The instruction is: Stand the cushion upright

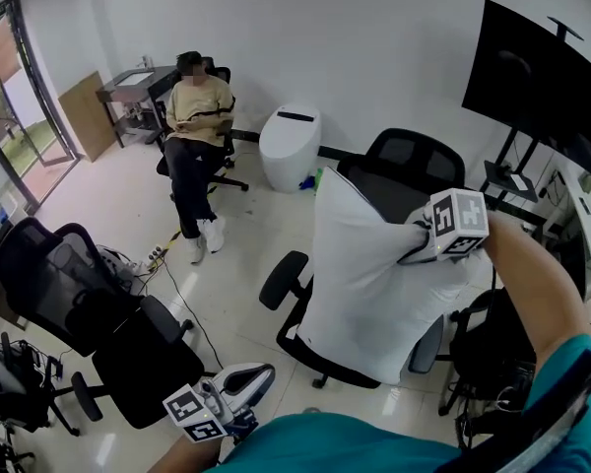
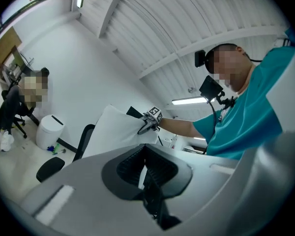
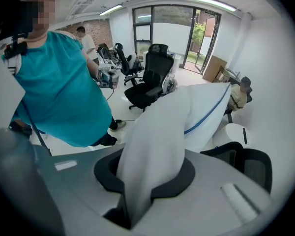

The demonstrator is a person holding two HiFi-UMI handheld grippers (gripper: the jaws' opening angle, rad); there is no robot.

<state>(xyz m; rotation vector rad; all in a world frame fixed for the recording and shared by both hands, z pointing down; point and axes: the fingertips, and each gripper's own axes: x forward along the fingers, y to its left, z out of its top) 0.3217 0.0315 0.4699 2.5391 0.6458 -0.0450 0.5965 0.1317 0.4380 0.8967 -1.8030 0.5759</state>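
Observation:
A big white cushion [image 1: 360,284] stands on edge on the seat of a black office chair [image 1: 402,161], its top corner pointing up in front of the backrest. My right gripper [image 1: 421,246] points down at the cushion's upper right corner and is shut on a bunch of its fabric. In the right gripper view the white cloth [image 3: 187,117], with a thin blue seam, runs straight into the right gripper [image 3: 131,206]. My left gripper [image 1: 244,384] hangs low at the bottom, away from the cushion, its jaws close together with nothing in them. The left gripper view shows the cushion [image 2: 113,129] beyond it.
Another black office chair [image 1: 89,308] stands at the left. A person [image 1: 199,136] sits at the back beside a white round bin [image 1: 291,146]. A dark screen on a stand [image 1: 542,82] is at the right. Cables [image 1: 163,256] lie on the floor.

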